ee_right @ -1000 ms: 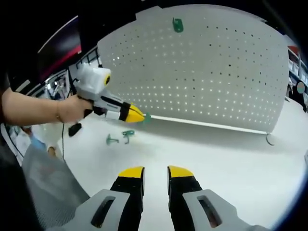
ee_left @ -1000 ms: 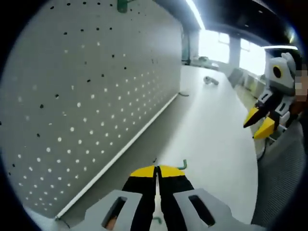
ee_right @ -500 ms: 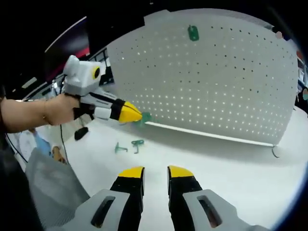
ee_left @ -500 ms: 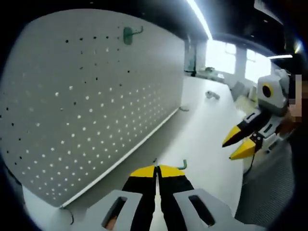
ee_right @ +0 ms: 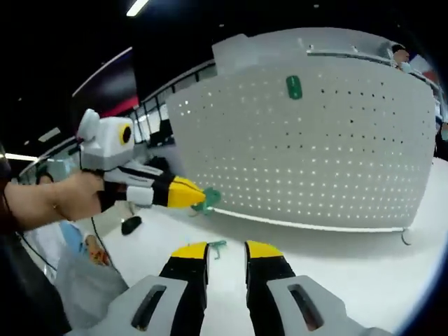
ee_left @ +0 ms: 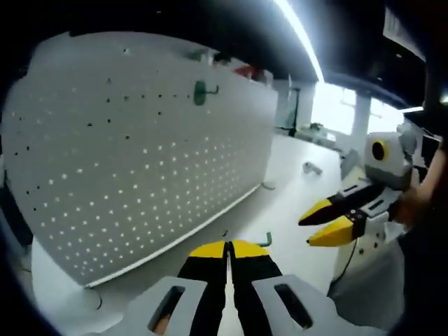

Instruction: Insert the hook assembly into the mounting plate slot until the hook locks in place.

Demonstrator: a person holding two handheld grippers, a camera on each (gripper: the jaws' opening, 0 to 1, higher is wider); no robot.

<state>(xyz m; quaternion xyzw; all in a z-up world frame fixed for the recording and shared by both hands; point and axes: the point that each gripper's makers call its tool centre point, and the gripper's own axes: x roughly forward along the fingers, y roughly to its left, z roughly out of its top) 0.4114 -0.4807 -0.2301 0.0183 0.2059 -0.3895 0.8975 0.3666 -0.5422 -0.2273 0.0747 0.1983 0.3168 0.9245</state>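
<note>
L gripper (ee_right: 198,198) jaws hide most of hook (ee_right: 208,201).

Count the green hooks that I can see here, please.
3: one hook on the pegboard, one held in the left tongs, one on the table beside the right tongs. Others may be hidden.

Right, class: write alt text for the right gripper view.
The left gripper, held in a person's hand, grips a green hook before a white pegboard. Another green hook hangs high on the board, and the right gripper's open yellow-tipped jaws rise from below.
</note>
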